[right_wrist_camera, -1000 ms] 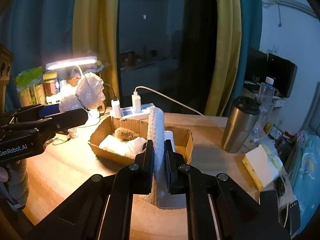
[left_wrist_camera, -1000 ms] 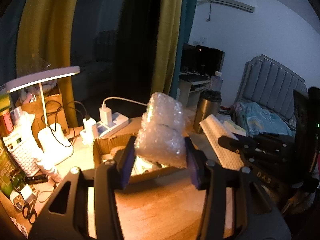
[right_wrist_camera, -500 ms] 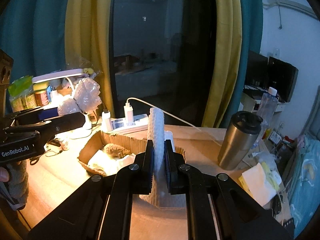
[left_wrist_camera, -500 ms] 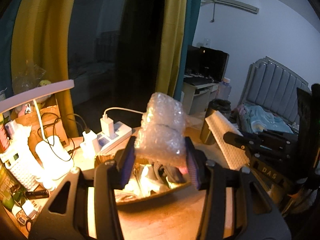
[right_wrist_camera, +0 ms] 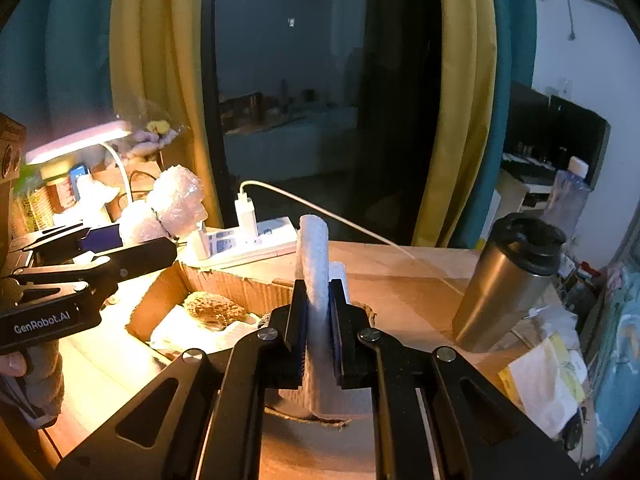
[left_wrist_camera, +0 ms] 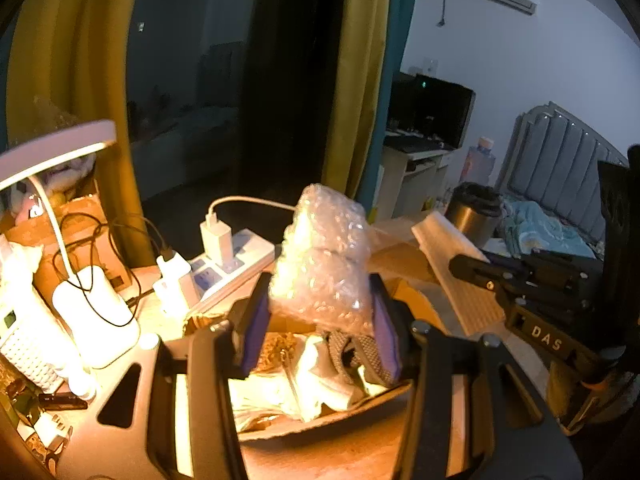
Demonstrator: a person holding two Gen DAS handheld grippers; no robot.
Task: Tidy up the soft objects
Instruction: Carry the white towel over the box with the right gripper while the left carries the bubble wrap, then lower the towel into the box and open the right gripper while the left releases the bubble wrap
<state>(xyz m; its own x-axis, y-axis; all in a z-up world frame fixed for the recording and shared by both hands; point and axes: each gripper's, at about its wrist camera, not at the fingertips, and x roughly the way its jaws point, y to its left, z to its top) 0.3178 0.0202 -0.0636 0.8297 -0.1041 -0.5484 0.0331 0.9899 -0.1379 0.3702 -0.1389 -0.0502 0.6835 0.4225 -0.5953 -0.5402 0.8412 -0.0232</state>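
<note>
Our left gripper (left_wrist_camera: pixel 320 320) squeezes a wad of bubble wrap (left_wrist_camera: pixel 324 256) between its purple pads (left_wrist_camera: pixel 254 330). It points a little downward and hangs over the cardboard box (right_wrist_camera: pixel 224 280), with the wad sticking up above the fingers. Our right gripper (right_wrist_camera: pixel 318 320) is clamped tight on a folded white cloth (right_wrist_camera: pixel 314 260), which stands upright between the pads. It also tips downward, just above the box's near edge. The box sits on the desk (right_wrist_camera: pixel 400 280), with soft white and brown things inside. A lamp (left_wrist_camera: pixel 60 148) shines near the desk's left edge. A steel cup (right_wrist_camera: pixel 508 280) stands toward the right edge.
</note>
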